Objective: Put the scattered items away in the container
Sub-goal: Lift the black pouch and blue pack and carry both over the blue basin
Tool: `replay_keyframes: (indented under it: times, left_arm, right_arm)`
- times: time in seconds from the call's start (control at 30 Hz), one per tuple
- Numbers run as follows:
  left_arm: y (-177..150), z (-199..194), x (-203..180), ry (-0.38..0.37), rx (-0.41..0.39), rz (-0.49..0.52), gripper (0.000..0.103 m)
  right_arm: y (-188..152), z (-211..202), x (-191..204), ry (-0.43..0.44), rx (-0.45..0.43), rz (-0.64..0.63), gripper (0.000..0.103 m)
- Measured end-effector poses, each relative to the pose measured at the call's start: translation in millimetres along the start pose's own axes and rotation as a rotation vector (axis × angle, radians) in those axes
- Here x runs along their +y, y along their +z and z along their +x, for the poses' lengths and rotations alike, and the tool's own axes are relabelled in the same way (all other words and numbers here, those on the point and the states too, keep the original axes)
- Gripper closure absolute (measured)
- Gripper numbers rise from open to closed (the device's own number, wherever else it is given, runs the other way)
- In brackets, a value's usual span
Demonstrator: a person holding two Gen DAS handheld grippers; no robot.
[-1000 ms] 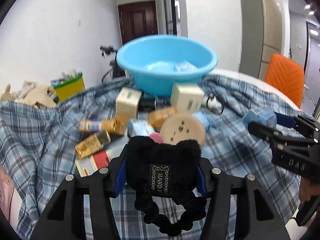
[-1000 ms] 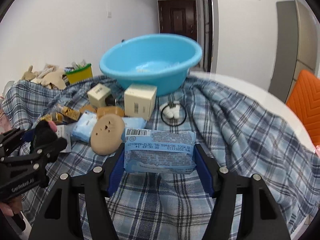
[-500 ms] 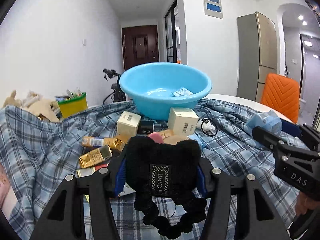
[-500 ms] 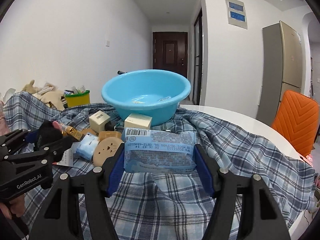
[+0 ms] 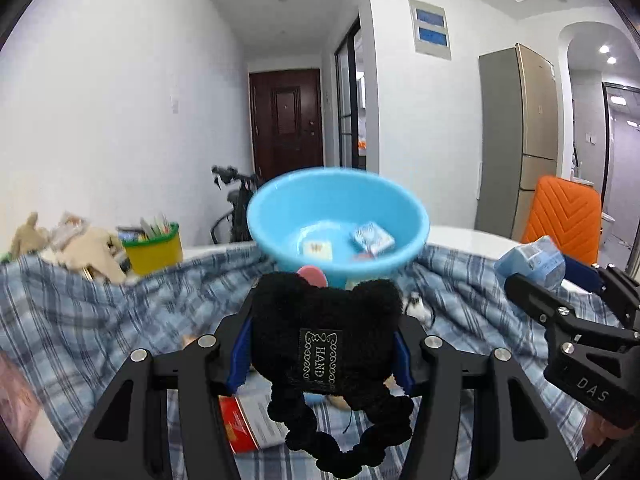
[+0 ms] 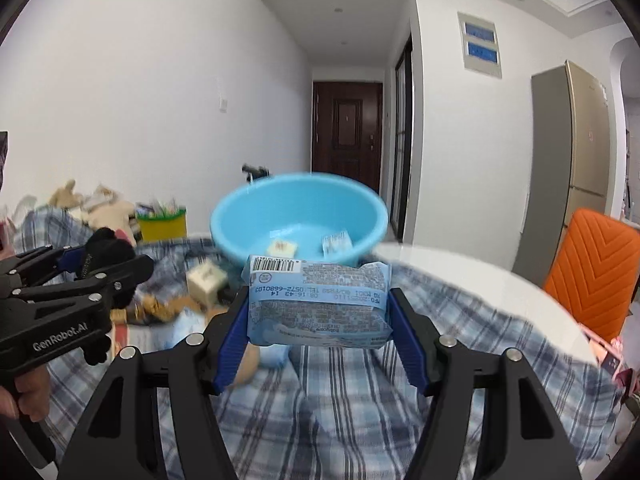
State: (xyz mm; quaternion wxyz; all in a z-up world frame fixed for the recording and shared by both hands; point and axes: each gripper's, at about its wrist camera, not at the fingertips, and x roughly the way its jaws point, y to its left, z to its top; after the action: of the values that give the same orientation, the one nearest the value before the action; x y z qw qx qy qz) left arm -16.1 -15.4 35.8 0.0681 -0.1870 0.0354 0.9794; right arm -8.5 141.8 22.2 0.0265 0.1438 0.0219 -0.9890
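Nearest the left wrist camera, the left gripper (image 5: 322, 354) is clenched on a black plush toy (image 5: 326, 328), its blue pads pressed into both sides of the fuzzy, two-lobed body; a woven label sits on the front and a knotted cord loops below. Nearest the right wrist camera, the right gripper (image 6: 318, 334) grasps a pale blue wipes packet (image 6: 318, 304), soft crinkled film printed with a barcode and text, pinched at both ends and held level above the cloth. Under both lies a rumpled blue plaid cloth (image 6: 360, 412) draped over a round white table (image 6: 500, 280). On it, a red and white carton (image 5: 248, 424) lies flat below the toy, and a cream cube-shaped box (image 6: 206, 282) sits blurred among other small packages near the left gripper. Beyond them stands the container, a smooth, round, light blue plastic basin (image 5: 338, 220), with a few small flat packets on its bottom. Left of it is a yellow and green pot (image 5: 154, 246) stuffed with pens beside beige soft toys. Farther right is a quilted orange chair (image 6: 592, 268), then a tall fridge (image 5: 520, 136) and a dark wooden door (image 6: 346, 132) at the corridor's end.
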Motion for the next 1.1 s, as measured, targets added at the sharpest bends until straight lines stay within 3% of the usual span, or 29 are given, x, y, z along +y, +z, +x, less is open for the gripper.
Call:
replay_keyframes:
  times: [0.53,0.9,1.0,1.1]
  left_arm:
    - [110,-36,-17,-0.014,-0.124,0.023,0.044]
    - [123,-44,-26,-0.033,-0.163,0.053,0.044]
    - [123,-37,-24,-0.06,-0.142,0.042,0.044]
    - [126,-28,-22,-0.035,-0.135,0.043,0.044]
  right_arm:
    - [108,-30,-2,0.009,-0.174,-0.023,0.038]
    - [114,-36,0,0.021,-0.189,-0.031,0.039]
    - [118,-31,-1,0.04,-0.187,-0.031,0.039]
    - [126,-23,-1,0.054,-0.199,-0.036,0.039]
